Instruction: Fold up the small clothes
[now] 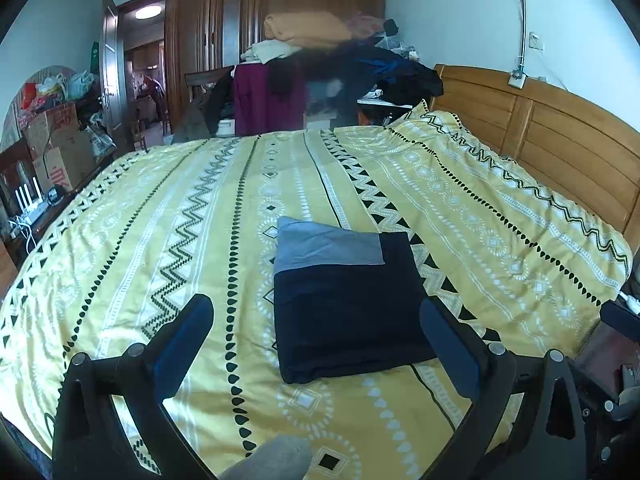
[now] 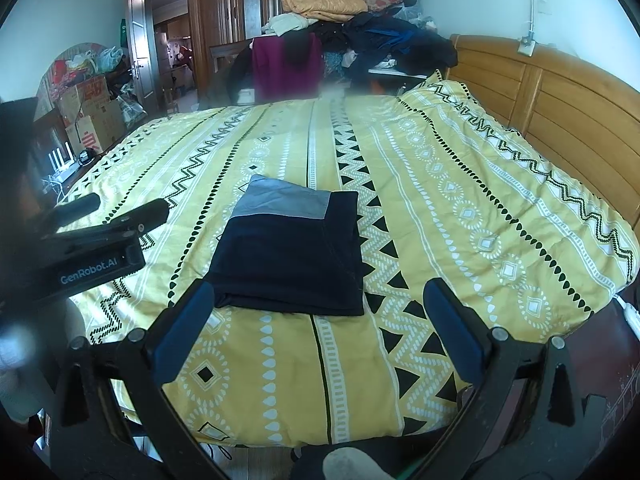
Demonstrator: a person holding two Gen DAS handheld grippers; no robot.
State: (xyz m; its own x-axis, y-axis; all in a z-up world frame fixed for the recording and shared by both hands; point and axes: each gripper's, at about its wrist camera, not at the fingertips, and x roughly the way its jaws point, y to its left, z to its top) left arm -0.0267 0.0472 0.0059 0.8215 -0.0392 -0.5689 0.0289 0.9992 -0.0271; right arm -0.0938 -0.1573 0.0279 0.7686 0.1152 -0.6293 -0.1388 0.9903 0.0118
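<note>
Garment (image 1: 344, 300): we see it folded flat on the bedspread (image 1: 160, 240), grey band at 12 o'clock.
Left gripper (image 1: 316, 320): released, empty.
Right gripper (image 2: 318, 300): released, empty.

Folded garment (image 1: 344, 300): soft matt cloth, dark navy w/ a grey panel at the far end, smooth, a stitched seam showing in the right wrist view. Bed cover (image 1: 160, 220): matt printed cotton-like cloth, lightly wrinkled. Headboard (image 1: 560, 136), far right: slatted wood, satin sheen. Wardrobe (image 1: 224, 20), far: darker wood, glossy. Left tool (image 1: 316, 316) & right tool (image 2: 318, 300): black matt plastic frames, blue rubbery-looking pads, small shiny metal pins.
</note>
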